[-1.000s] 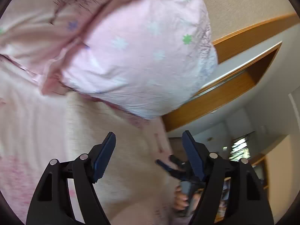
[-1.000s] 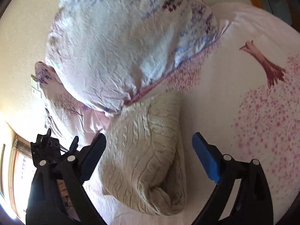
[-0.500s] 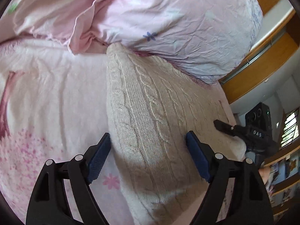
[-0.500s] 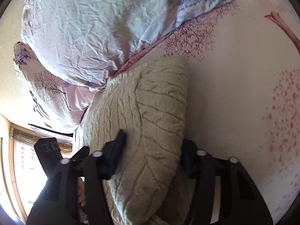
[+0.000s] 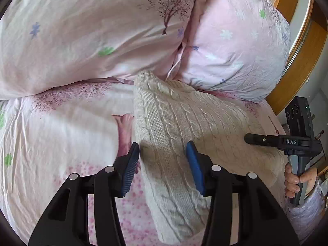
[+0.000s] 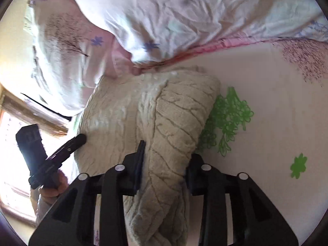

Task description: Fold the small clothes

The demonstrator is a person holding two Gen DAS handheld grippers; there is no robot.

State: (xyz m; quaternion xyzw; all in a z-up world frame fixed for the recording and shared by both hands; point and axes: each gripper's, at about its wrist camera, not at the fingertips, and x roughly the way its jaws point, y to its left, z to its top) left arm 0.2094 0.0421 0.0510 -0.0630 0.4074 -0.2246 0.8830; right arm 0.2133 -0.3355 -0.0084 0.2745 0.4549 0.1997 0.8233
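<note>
Cream cable-knit sweater (image 5: 180, 123) lies folded on the floral bedsheet (image 5: 61, 135), its long axis running straight ahead from the jaws to the pink pillows (image 5: 98, 34) beyond; left gripper (image 5: 163, 164) straddles its near edge, jaws spread; right gripper (image 6: 166, 164) pinches a thick fold between its jaws; wooden headboard (image 5: 295, 65) off to the right of the left jaws
</note>
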